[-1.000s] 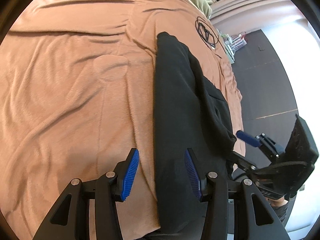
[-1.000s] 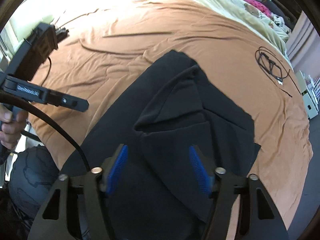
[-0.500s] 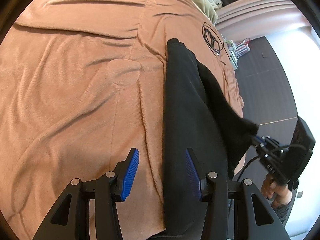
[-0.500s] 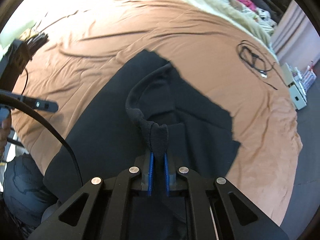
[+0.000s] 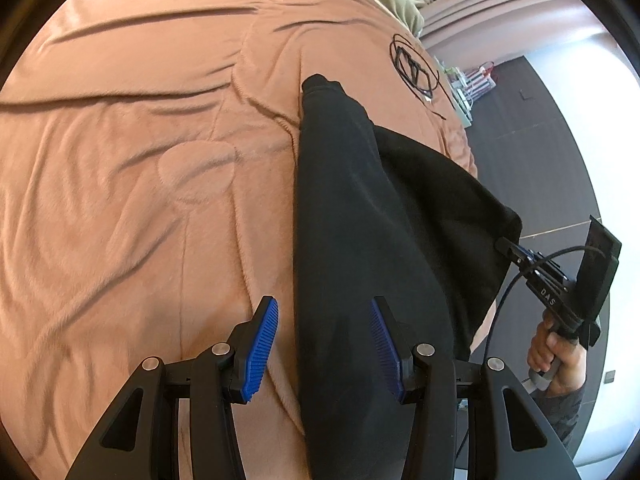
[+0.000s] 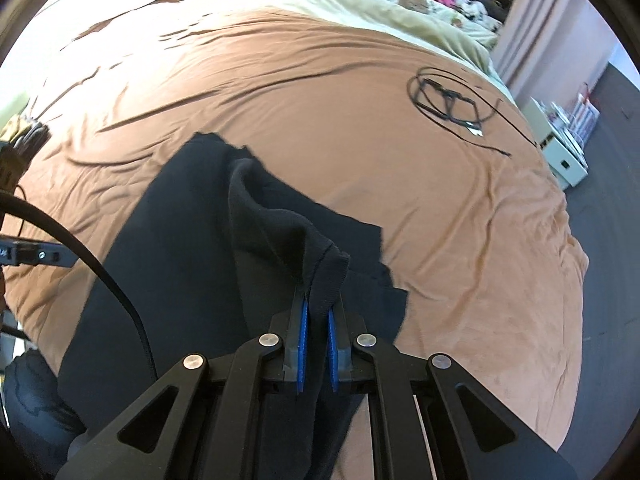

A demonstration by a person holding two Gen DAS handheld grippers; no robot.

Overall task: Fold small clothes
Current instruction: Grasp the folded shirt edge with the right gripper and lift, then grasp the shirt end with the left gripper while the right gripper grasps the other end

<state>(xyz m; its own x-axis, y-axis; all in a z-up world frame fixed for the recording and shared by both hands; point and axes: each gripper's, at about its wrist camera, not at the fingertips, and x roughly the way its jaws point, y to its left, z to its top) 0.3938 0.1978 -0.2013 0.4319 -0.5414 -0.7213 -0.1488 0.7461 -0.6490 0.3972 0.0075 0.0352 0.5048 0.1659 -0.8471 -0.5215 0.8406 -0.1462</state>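
Brown bedspread (image 6: 440, 208), black garment (image 6: 192, 240) hem lifted higher (right gripper (image 6: 316, 344) jaws clamped).

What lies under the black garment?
The brown bedspread shows all around the black garment, so it lies underneath; anything else beneath is hidden. The right gripper lifts one cuff.

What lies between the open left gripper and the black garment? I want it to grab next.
Nothing visible: the left gripper hangs open right over the black garment, whose edge lies between its fingers.
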